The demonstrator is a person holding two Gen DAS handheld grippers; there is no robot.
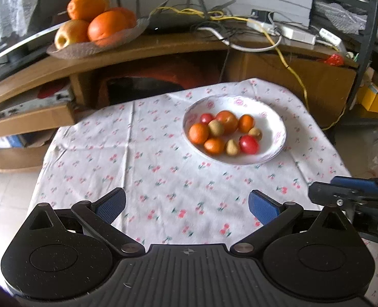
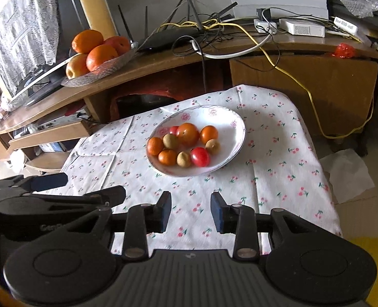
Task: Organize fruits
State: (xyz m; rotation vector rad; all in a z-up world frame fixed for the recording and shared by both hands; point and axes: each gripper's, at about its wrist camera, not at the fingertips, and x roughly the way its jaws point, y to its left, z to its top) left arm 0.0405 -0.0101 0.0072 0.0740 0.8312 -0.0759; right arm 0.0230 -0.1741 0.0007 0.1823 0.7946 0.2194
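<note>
White bowl (image 2: 236, 128) of fruits (image 2: 186, 134) lies ahead of spread left gripper (image 1: 187, 207) and empty right gripper (image 2: 191, 211).

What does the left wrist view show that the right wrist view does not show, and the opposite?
Only the left wrist view shows yellow boxes at the right edge. Only the right wrist view shows white paper on the floor beside the table. Both share the white bowl of small fruits on the cherry-print cloth, the glass dish of oranges on the wooden shelf, and both tongs, left tongs wide open, right tongs narrower, both empty.
</note>
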